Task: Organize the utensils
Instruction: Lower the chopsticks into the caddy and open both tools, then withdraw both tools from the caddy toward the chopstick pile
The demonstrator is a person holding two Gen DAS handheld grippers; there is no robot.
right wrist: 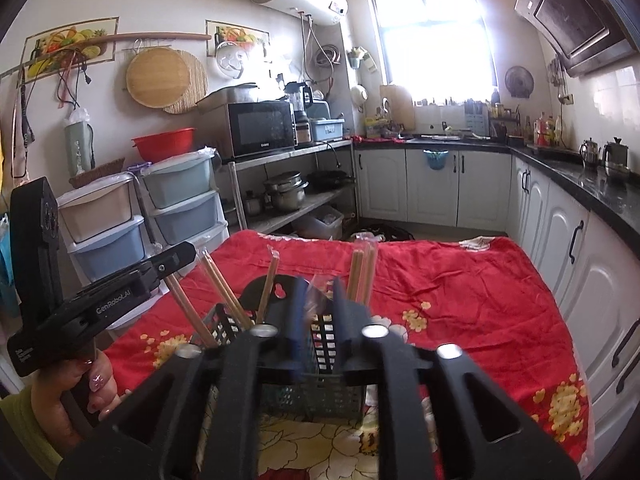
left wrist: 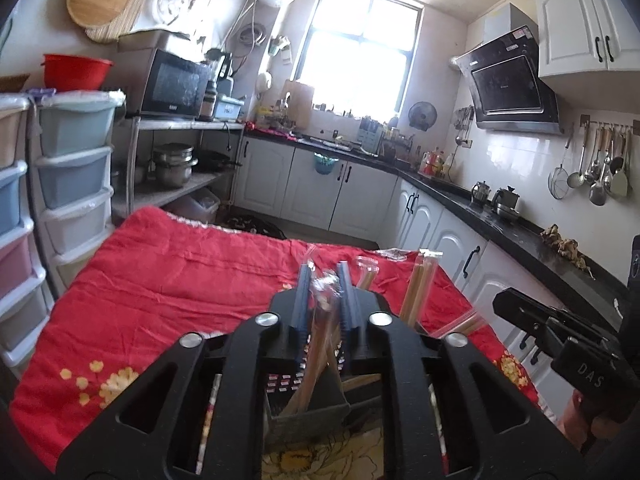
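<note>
Above the black basket (left wrist: pixel 308 408), your left hand-held gripper (left wrist: pixel 325 280) pinches wrapped chopsticks (left wrist: pixel 316 344), long axis pointing down into it; your right hand-held gripper (right wrist: pixel 318 292) holds a clear wrapper (right wrist: pixel 318 286).

At the frame's center, the right gripper (right wrist: pixel 318 300) pinches a plastic-wrapped chopstick pack (right wrist: pixel 320 286) above a black basket (right wrist: pixel 320 360) of chopsticks (right wrist: pixel 218 288) on the red cloth (right wrist: pixel 460 280). Left gripper (right wrist: pixel 176 258) at left.

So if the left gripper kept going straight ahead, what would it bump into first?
Probably nothing soon. The left gripper, shut on wrapped chopsticks, points over the red cloth toward the white cabinets. Past its fingertips the way looks free, though depth is hard to judge.
</note>
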